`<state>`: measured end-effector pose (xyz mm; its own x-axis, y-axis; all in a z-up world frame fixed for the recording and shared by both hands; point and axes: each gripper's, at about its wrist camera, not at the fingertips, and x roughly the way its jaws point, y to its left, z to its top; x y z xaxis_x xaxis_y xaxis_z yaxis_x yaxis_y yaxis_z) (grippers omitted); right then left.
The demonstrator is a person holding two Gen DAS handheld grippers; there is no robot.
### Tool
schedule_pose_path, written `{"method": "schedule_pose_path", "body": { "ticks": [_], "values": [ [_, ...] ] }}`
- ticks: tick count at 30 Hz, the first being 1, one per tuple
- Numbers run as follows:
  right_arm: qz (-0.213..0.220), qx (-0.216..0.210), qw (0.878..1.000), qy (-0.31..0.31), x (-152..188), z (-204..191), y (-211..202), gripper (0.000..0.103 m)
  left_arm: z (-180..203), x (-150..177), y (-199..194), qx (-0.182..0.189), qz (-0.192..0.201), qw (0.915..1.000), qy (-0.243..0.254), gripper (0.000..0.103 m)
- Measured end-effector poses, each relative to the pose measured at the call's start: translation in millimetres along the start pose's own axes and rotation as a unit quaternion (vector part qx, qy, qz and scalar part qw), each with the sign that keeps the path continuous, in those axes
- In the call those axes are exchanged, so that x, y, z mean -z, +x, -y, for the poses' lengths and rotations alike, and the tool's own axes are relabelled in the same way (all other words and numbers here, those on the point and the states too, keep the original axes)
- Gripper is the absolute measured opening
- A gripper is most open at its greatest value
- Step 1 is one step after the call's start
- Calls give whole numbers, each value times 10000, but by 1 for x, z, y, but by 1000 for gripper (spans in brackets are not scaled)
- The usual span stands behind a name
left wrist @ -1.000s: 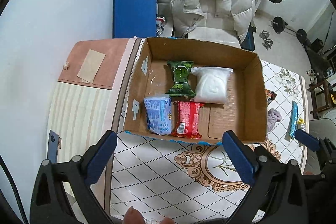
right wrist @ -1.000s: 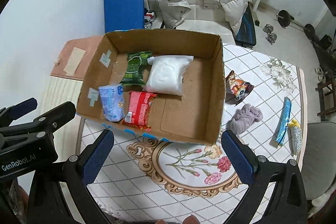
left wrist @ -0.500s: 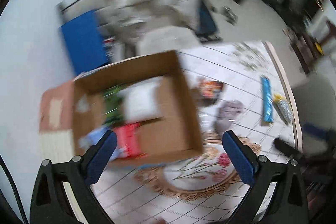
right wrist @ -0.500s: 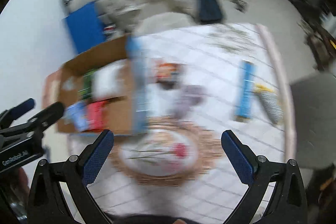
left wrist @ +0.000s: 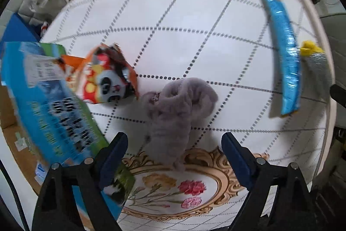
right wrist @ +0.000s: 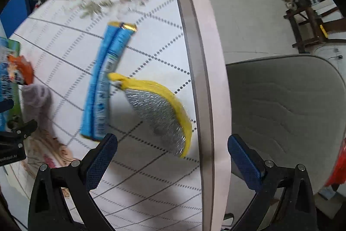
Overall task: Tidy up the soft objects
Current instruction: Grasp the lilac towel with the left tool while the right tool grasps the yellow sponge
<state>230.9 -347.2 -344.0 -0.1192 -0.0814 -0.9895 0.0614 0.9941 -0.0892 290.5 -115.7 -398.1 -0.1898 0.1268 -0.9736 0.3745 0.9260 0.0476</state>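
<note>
A grey plush toy (left wrist: 179,112) lies on the patterned tablecloth. My left gripper (left wrist: 174,144) points down over it. Its jaws are closing with the toy's lower end between them, and the pads are apart from it. A panda snack packet (left wrist: 108,77) rests against the printed outer wall of the cardboard box (left wrist: 49,101). A long blue packet (right wrist: 103,88) and a yellow-rimmed silver scouring pad (right wrist: 160,116) lie near the table's right edge. My right gripper (right wrist: 173,148) hangs open just above the pad, holding nothing. The plush toy (right wrist: 34,99) also shows at the left of the right wrist view.
The table edge (right wrist: 205,79) runs just right of the scouring pad, and a grey chair seat (right wrist: 292,112) stands beyond it. The blue packet (left wrist: 285,53) lies right of the plush. The left gripper's body (right wrist: 13,144) shows at the left rim of the right wrist view.
Both grippers swung right and down, away from above the box. The left now hangs over the plush with narrower jaws, and the right over the scouring pad.
</note>
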Motion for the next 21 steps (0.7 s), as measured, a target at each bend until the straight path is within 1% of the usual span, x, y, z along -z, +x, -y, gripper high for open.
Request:
{"method": "schedule_pose_path", "body": {
  "ticks": [3,7,8,9,10,11,12,13,14,15,17,18,20,21],
  "values": [
    [-154,-128,9997,-117,-5,3,18,103,1,-2,16,-1,-165,9999,-35,89],
    [-338,-143,9990,-253,-12,2,37,102,4,-2,33,49,-309,9995,-66,88],
    [-364,-143,9989,-254,-13,2,39,101,4,-1,36,101,-343,9993,-103,85],
    [-391,-159,9988,-242,-15,3,42,99,5,0,38,115,-355,9992,-132,72],
    [-393,-165,9988,-236,-17,3,44,98,5,3,40,113,-389,9990,-163,66],
    [-382,-146,9989,-240,-18,2,44,96,5,5,41,153,-366,9990,-209,64],
    [-354,-110,9990,-249,-20,2,45,93,6,7,41,208,-349,9989,-244,57],
    [-337,-94,9990,-260,-21,1,46,90,7,9,41,280,-333,9986,-286,46],
    [-336,-81,9990,-271,-22,0,46,79,7,11,40,321,-320,9984,-323,40],
    [-344,-54,9990,-276,-23,0,47,67,8,14,40,344,-311,9983,-352,37],
    [-342,65,9989,-328,-24,-5,48,59,7,18,39,340,-231,9981,-448,36],
    [-303,126,9991,-282,-23,-5,46,55,6,23,36,369,-192,9978,-514,35],
    [-274,184,9994,-63,-16,-3,37,52,4,38,27,510,-28,9964,-675,35],
    [-242,5,9996,113,-11,-1,27,52,2,46,20,592,61,9955,-732,35]
  ]
}}
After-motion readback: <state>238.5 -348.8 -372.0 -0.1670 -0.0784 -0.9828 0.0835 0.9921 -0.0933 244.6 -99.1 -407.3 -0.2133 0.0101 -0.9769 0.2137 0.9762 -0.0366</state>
